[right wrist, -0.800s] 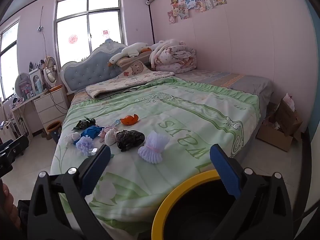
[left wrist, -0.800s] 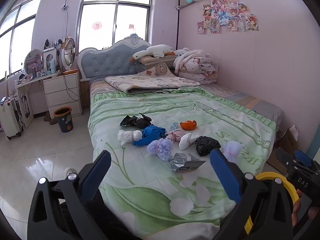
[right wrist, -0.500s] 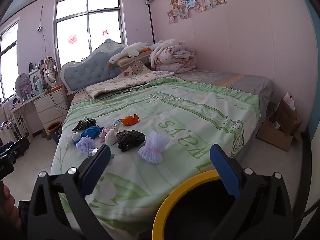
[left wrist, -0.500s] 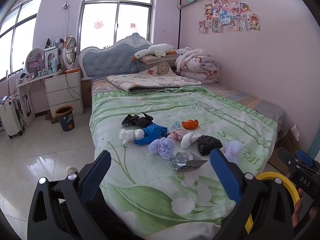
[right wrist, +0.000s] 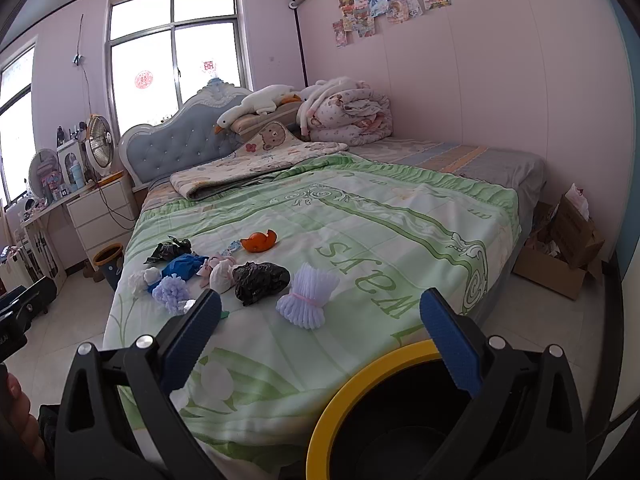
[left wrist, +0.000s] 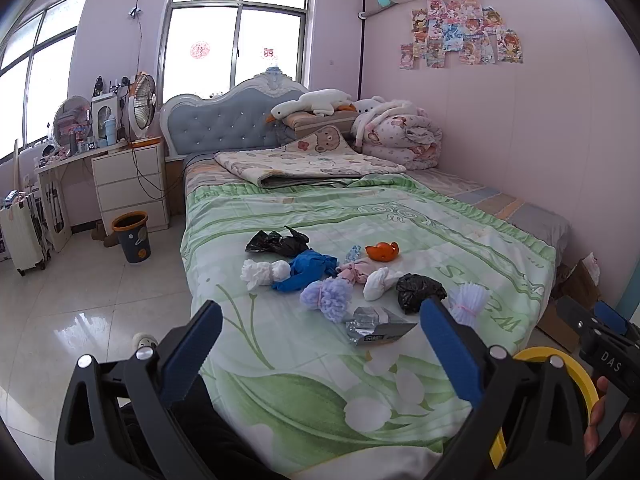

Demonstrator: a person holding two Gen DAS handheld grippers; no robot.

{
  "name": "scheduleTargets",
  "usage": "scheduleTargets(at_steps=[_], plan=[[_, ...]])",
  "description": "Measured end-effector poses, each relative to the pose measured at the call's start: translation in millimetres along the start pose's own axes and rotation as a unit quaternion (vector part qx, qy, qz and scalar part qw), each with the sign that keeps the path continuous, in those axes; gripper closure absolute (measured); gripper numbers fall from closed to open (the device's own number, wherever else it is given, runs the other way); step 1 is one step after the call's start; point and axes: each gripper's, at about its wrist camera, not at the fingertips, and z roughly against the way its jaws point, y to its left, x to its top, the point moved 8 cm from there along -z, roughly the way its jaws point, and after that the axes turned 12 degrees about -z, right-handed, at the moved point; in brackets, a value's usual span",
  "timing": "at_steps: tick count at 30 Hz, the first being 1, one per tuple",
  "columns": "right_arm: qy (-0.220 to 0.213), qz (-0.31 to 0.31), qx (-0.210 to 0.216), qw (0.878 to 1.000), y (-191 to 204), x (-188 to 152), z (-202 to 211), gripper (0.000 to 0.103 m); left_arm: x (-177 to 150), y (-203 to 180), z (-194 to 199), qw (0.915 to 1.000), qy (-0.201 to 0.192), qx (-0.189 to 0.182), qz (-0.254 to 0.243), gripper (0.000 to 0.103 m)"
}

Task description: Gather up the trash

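Several pieces of trash lie on the green bedspread (left wrist: 400, 216): a silver wrapper (left wrist: 376, 322), a purple foam net (left wrist: 328, 296), a black bag (left wrist: 420, 286), a blue glove (left wrist: 308, 270), white wads (left wrist: 264, 272), orange peel (left wrist: 382, 251) and a white foam net (right wrist: 308, 294). My left gripper (left wrist: 320, 332) is open and empty, short of the wrapper. My right gripper (right wrist: 320, 320) is open and empty above a yellow-rimmed black bin (right wrist: 360, 392) at the bed's foot. The bin's rim also shows in the left wrist view (left wrist: 576, 372).
A folded blanket (left wrist: 312, 162), pillows and a plush goose (left wrist: 316, 102) sit at the headboard. A nightstand (left wrist: 130, 184) and a small waste bin (left wrist: 130, 236) stand left of the bed. Cardboard boxes (right wrist: 568, 248) lie by the right wall.
The left view has shifted slightly right and closer to the bed. The right gripper has barely moved. Both stay open and empty.
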Motion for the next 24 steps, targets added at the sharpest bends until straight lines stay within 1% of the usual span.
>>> scheduleTargets(at_steps=[24], plan=[[0.004,-0.003,0.000,1.000,1.0,1.5,-2.9,0.007,-0.5,2.3,0.9,1.0000,0.002,0.000,0.003,0.007]])
